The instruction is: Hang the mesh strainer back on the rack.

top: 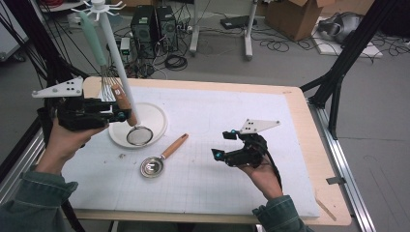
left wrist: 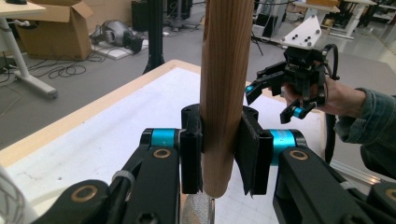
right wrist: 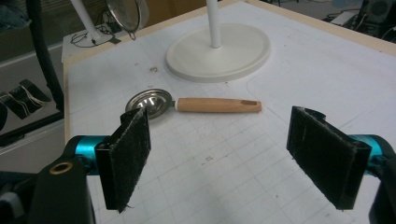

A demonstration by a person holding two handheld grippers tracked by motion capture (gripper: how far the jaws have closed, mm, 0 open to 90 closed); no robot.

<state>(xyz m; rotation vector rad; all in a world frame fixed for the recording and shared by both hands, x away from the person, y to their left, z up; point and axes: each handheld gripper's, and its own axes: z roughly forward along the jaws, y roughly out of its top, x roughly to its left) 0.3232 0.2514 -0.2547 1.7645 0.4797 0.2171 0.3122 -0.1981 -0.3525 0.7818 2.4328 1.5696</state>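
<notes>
My left gripper [top: 123, 115] is shut on the wooden handle [left wrist: 226, 84] of a mesh strainer [top: 139, 136], held upright with the mesh head hanging just over the white stand's round base [top: 155, 115]. In the left gripper view both pads [left wrist: 190, 154] press on the handle. A small metal ladle with a wooden handle [top: 153, 166] lies flat on the white mat, between the two hands. My right gripper [top: 221, 144] hovers open to the ladle's right, nothing between its pads. In the right gripper view the ladle [right wrist: 217, 105] lies beyond the open gripper [right wrist: 229, 149].
The stand's white pole [top: 115, 50] rises from the base, with a teal-handled whisk [top: 93, 38] hanging from its top hooks. Black frame posts [top: 338, 72] flank the table. Computers, cables and a cardboard box [top: 295, 17] sit on the floor behind.
</notes>
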